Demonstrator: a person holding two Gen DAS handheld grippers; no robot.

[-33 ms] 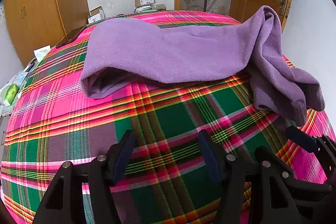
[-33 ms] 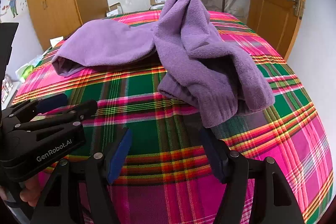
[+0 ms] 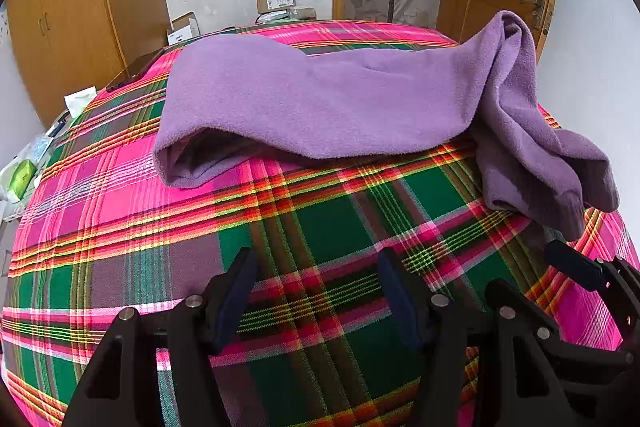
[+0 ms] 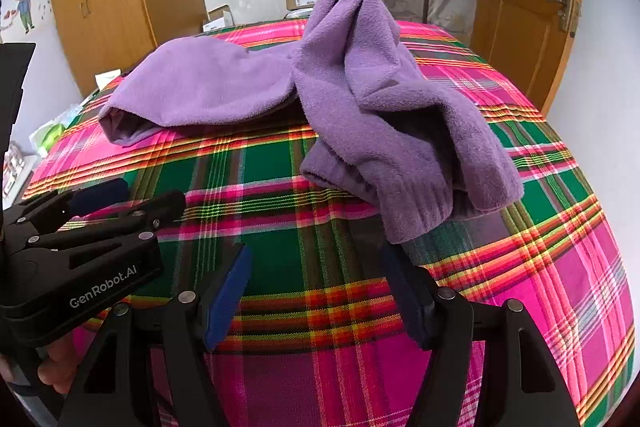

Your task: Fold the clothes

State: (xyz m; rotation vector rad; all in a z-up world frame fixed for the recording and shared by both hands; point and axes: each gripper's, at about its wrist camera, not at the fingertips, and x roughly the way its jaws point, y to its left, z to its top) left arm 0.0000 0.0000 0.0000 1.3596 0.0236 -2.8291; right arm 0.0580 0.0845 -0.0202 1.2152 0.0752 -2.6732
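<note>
The left black tongs with dark blue pads [image 3: 316, 291] are hanging over the bright pink and green checked bed cover [image 3: 132, 219]. Their two arms are standing wide apart, and nothing is sitting between them, only the cover. Ahead of these tongs, the soft purple fleece top [image 3: 320, 99] is lying across the cover. Its open end is sitting ahead and to the left of them. Its bunched-up sleeves are lying ahead and to the right.

The right black tongs with blue pads [image 4: 318, 293] are waiting just beside the left ones, so close that each pair is showing at the edge of the other's view. Their arms are spread wide too, and they are pinching nothing. The purple top's ribbed cuff [image 4: 416, 211] is hanging just in front of their right pad, not touching it.
</note>
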